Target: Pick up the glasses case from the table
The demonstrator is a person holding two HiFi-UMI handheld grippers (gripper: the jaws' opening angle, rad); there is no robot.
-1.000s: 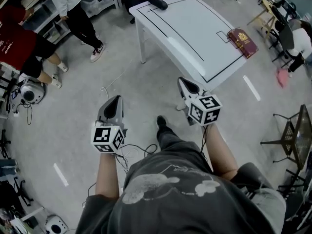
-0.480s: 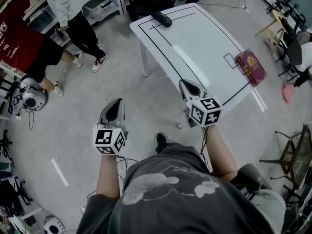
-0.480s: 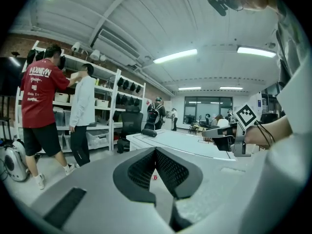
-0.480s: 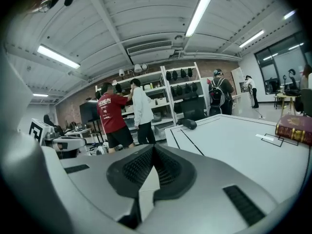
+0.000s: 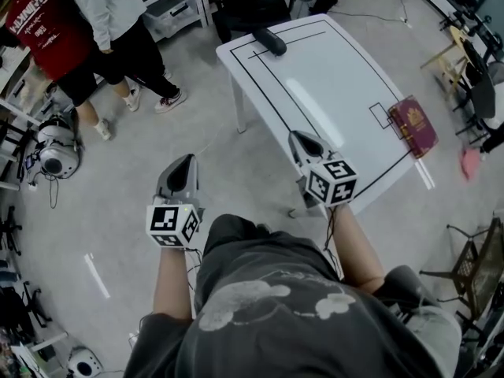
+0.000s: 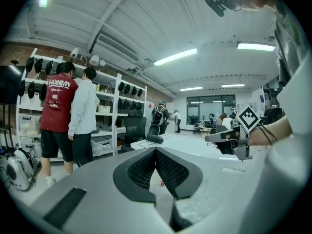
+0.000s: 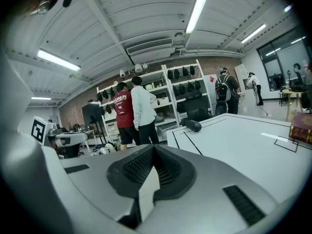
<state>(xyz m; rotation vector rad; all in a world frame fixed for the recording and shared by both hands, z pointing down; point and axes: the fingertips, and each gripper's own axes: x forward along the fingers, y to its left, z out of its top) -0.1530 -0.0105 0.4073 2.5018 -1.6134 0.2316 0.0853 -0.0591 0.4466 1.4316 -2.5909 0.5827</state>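
The glasses case (image 5: 270,41) is a dark oblong lying at the far corner of the white table (image 5: 331,85). It also shows small and distant as the case (image 6: 155,138) in the left gripper view and the case (image 7: 193,125) in the right gripper view. My left gripper (image 5: 187,161) hangs over the floor, left of the table, its jaws shut and empty (image 6: 156,149). My right gripper (image 5: 300,137) reaches over the table's near edge, also shut with nothing in it (image 7: 155,147). Both are far short of the case.
A dark red book (image 5: 415,126) lies at the table's right edge by a small drawn square. Two people (image 5: 94,22) stand by shelving at the back left. Cables and a round device (image 5: 53,154) lie on the floor at left; chairs (image 5: 472,258) stand at right.
The person has stepped toward the table, so both grippers are nearer to it; the right one now overlaps its near edge. The two bystanders appear shifted rightward in view.
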